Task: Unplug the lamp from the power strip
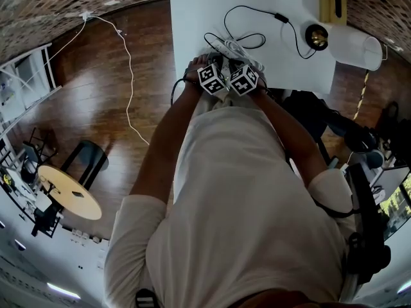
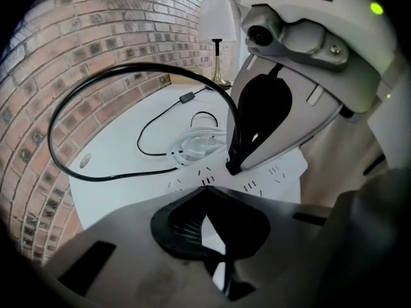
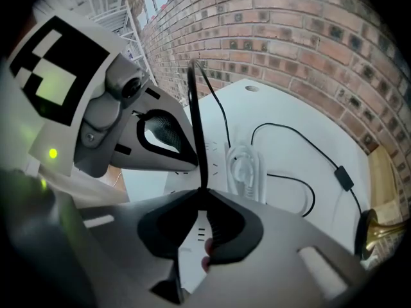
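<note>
A white power strip [image 2: 276, 172] lies on the white table [image 1: 192, 24], with its own white cord coiled [image 2: 196, 143] beside it. The lamp [image 1: 356, 47], white shade on a brass base [image 1: 316, 36], stands at the table's far right. Its black cord [image 2: 77, 108] carries an inline switch [image 1: 281, 18] and loops back to the strip. My right gripper [image 3: 203, 192] is shut on that black cord just above the strip; the plug itself is hidden. Close beside it, my left gripper [image 2: 204, 190] is shut with its tips at the strip. In the head view both grippers, left [image 1: 218, 63] and right [image 1: 236, 63], sit together.
A brick wall [image 2: 96, 37] runs along the table's far side. A wooden box [image 1: 332, 2] sits at the far corner behind the lamp. A thin white cable [image 1: 128, 63] trails across the wood floor at left. Dark bags and gear [image 1: 347, 133] crowd the floor at right.
</note>
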The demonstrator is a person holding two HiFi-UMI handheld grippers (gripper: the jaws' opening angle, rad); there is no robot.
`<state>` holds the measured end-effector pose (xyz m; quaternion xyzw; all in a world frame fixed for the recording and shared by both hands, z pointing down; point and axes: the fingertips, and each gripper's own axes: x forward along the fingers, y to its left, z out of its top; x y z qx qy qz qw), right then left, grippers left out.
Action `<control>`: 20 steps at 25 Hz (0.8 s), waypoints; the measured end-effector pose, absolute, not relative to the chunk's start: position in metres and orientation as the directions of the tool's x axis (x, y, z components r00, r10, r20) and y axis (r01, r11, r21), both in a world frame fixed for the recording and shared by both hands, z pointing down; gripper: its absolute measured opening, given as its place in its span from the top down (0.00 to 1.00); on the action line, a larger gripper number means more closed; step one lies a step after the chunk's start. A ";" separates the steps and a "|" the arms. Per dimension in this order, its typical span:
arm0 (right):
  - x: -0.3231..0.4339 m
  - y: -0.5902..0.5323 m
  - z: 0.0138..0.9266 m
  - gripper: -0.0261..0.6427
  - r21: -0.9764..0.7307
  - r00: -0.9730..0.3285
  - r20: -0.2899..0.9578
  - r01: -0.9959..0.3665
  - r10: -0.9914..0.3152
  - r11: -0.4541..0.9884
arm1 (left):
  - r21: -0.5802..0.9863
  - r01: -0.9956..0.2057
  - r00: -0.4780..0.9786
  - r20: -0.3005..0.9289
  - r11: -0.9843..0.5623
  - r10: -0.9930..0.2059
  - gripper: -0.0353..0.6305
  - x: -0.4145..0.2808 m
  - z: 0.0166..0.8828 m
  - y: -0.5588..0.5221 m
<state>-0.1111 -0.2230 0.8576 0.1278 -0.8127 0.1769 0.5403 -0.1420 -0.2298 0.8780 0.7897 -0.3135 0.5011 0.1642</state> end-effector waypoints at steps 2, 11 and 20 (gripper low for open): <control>-0.111 -0.222 0.857 0.90 -0.146 -0.380 0.925 -0.387 -0.013 0.910 | -0.065 -0.654 0.293 0.897 -0.753 -0.331 0.96 -0.141 0.878 -0.229; -0.108 -0.217 0.829 0.89 -0.198 -0.408 0.912 -0.378 0.030 0.904 | -0.063 -0.668 0.278 0.903 -0.741 -0.328 0.96 -0.142 0.879 -0.231; -0.049 -0.301 0.801 0.89 -0.241 -0.505 0.857 -0.576 -0.108 0.781 | 0.003 -0.738 0.278 0.912 -0.675 -0.300 0.96 -0.143 0.880 -0.233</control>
